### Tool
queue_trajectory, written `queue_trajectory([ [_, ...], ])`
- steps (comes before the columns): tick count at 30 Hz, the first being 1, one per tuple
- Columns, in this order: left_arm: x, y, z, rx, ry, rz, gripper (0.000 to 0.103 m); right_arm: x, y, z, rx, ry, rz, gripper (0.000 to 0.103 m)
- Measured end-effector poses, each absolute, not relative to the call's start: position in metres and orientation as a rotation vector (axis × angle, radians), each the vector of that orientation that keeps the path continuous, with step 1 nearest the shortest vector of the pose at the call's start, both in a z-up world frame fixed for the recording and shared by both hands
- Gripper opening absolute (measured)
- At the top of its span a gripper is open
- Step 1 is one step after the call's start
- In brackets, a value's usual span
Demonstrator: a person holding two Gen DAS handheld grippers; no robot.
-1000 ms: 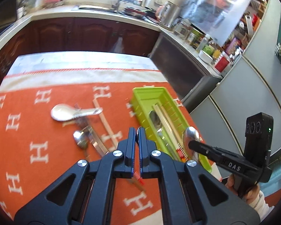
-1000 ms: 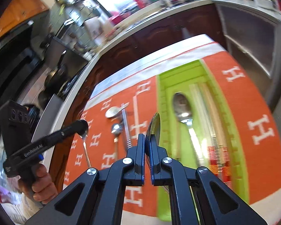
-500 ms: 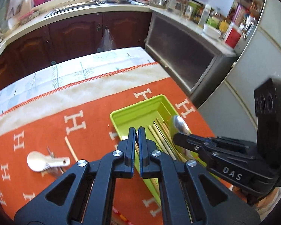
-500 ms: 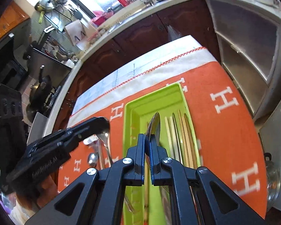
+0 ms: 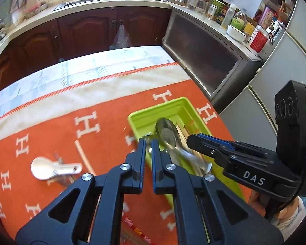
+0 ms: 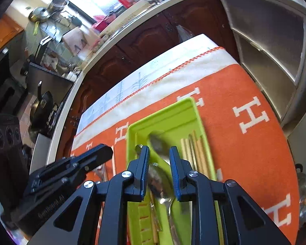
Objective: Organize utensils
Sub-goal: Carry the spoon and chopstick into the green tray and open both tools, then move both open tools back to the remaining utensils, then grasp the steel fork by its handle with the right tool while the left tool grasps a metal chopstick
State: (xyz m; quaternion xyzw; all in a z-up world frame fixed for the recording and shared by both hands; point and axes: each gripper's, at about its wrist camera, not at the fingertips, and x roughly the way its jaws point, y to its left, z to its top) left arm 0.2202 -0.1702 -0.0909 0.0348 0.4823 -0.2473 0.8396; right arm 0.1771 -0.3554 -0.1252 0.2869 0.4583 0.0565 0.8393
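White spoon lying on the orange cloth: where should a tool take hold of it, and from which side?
Grip the white spoon by its handle, coming from above with jaws across its width: it lies flat, the bowl is wide, the handle narrow.

Both wrist views look steeply down, close over the worktop (image 5: 51, 126); both share the green tray (image 5: 140, 120) (image 6: 132, 134).

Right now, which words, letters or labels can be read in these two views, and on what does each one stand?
"DAS": on the right claw, white letters on its black body.
"H": repeated white letter woven into the orange cloth.
Lettering on the left claw body: too blurred to read.
Labels on the jars and the red tin on the counter: too small to read.
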Motion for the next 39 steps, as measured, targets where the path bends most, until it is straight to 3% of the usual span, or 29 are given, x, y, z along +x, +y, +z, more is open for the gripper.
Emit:
queue_trajectory([
  [9, 0.178, -0.093, -0.079, 0.057, 1.036, -0.432, 0.002, 0.143, -0.295, -0.098, 0.498, 0.954, 0.222, 0.020],
  [15, 0.149, -0.040, -0.075, 0.053, 1.020, -0.363, 0.024, 0.126, -0.251, -0.084, 0.458, 0.951, 0.281, 0.020],
  [25, 0.120, 0.019, -0.077, 0.011, 0.998, -0.306, 0.024, 0.119, -0.181, -0.088, 0.364, 1.001, 0.373, 0.020],
  [39, 0.136, 0.034, -0.134, -0.133, 1.089, -0.354, 0.024, 0.163, -0.137, -0.154, 0.288, 1.131, 0.412, 0.011],
])
